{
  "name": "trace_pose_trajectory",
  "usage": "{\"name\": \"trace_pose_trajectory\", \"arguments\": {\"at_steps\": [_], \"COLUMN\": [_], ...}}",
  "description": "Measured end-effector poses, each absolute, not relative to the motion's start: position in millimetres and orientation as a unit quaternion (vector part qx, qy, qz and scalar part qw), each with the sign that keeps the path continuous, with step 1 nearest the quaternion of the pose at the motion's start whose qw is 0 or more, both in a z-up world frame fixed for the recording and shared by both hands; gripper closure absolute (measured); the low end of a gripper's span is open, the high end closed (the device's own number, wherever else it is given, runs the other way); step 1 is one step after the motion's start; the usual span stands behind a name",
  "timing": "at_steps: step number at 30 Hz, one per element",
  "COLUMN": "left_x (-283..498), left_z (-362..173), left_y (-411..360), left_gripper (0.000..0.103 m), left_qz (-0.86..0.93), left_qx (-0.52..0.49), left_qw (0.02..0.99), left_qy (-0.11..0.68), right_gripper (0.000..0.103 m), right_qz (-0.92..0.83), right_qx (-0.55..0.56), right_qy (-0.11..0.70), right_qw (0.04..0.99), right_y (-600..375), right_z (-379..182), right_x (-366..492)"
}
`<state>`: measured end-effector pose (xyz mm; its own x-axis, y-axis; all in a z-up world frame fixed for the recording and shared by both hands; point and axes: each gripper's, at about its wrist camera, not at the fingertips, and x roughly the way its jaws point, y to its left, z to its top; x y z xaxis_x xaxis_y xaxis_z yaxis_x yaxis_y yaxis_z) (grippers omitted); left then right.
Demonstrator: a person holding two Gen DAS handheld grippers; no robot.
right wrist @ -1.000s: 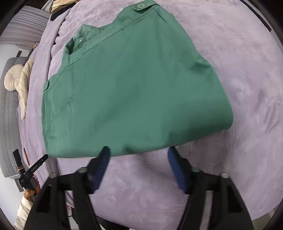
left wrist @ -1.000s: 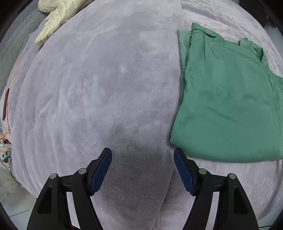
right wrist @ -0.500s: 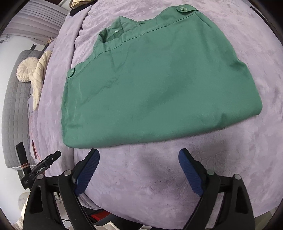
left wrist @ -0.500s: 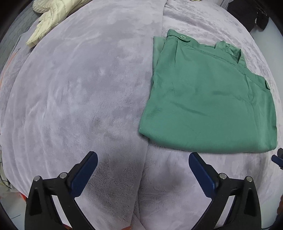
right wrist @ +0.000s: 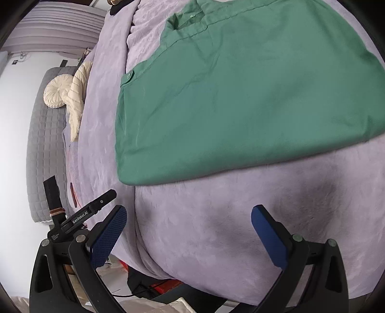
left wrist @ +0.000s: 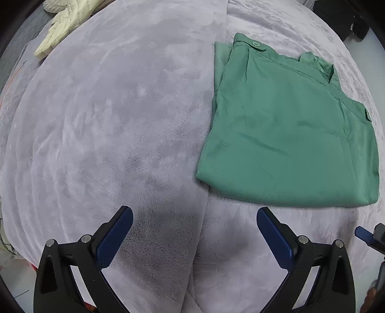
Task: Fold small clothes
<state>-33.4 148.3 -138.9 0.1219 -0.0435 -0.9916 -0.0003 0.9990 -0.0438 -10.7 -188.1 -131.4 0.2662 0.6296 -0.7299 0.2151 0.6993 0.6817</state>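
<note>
A green shirt (left wrist: 288, 134) lies folded into a rectangle on the lilac plush blanket (left wrist: 108, 120), collar and buttoned tabs at its far edge. It also shows in the right wrist view (right wrist: 240, 96). My left gripper (left wrist: 195, 231) is open and empty, above the blanket, short of the shirt's near left corner. My right gripper (right wrist: 189, 228) is open and empty, short of the shirt's near edge. The left gripper (right wrist: 81, 216) shows at the left of the right wrist view.
A cream quilted garment (left wrist: 65, 21) lies at the blanket's far left corner. A grey quilted surface (right wrist: 45, 144) with a cream cushion (right wrist: 57, 94) lies past the blanket's edge. The blanket's near edge drops off below the grippers; floor clutter (right wrist: 144, 284) shows beneath.
Both grippers have opened wide and pulled back from the shirt, which lies released and folded. The right view has swung left and moved closer to the shirt.
</note>
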Motion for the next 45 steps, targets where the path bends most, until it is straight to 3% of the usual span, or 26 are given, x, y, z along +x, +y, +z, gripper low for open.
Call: {"name": "trace_pose_trajectory", "arguments": {"at_steps": [16,26,38,43,45], "left_x": [-29,-18,5,23,24], "left_z": [-160,-168,-163,-171,-178], "left_y": [180,200,210,167,150], "left_gripper": [0.0,0.0,0.0,0.017,0.04], "left_qz": [-0.028,-0.019,-0.074,-0.19,-0.236], "left_qx": [-0.027,-0.055,-0.117,-0.116,-0.123], "left_qw": [0.741,0.739,0.762,0.747,0.725], "left_qy": [0.67,0.671,0.632,0.627,0.636], "right_gripper": [0.0,0.0,0.0,0.0,0.0], "right_qz": [0.136,0.179,0.204,0.183,0.183], "right_qx": [0.465,0.559,0.578,0.595,0.589], "right_qy": [0.609,0.565,0.545,0.543,0.547], "right_qw": [0.628,0.58,0.572,0.563,0.566], "right_y": [-131,-86,-67,-84,-87], "right_z": [-183,-207,-200,-208,-208], "right_x": [-1,38,65,66,66]}}
